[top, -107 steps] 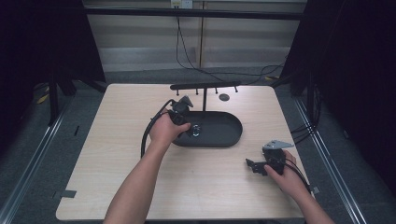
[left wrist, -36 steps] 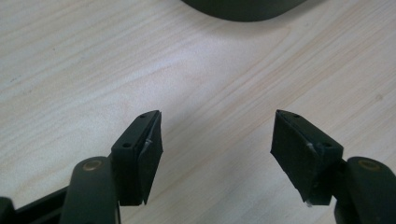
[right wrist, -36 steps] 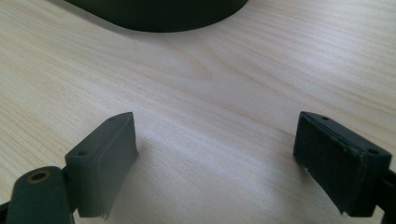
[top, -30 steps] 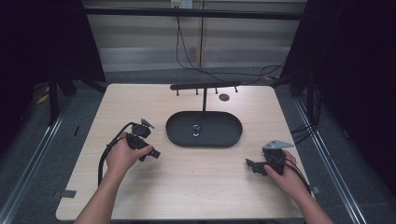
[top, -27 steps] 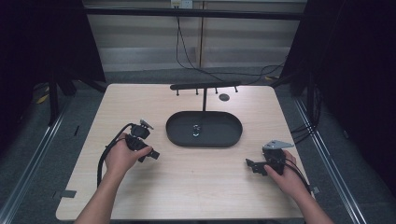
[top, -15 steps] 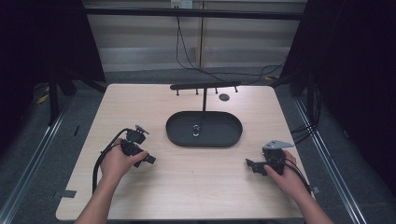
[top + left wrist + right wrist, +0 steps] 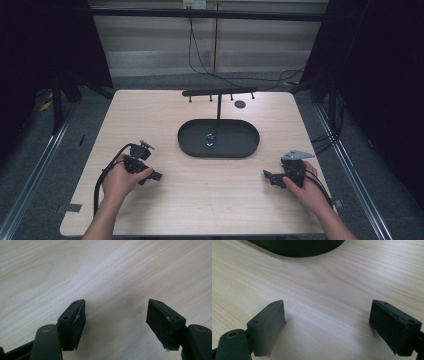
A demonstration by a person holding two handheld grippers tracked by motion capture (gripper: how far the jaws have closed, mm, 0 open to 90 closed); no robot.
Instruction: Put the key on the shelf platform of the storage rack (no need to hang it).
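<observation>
A black oval tray (image 7: 240, 147) lies at the table's middle, and a small shiny metal piece (image 7: 210, 139) rests inside it. Its dark rim (image 7: 297, 247) shows at the top of the right gripper view. Behind it rises a black stand (image 7: 219, 93) with a crossbar and short pegs. My left gripper (image 7: 155, 176) rests low at the table's left front, held in a hand, jaws open over bare wood (image 7: 113, 312). My right gripper (image 7: 266, 176) sits at the right front, open too, with nothing between its pads (image 7: 325, 322).
A small dark disc (image 7: 240, 104) lies on the wooden table (image 7: 210, 200) beside the stand's right end. A black cable (image 7: 107, 172) loops from the left gripper toward the front edge. Dark curtains and floor rails surround the table.
The left hand drew back from the tray to the table's left front and sank slightly lower. The right hand kept still.
</observation>
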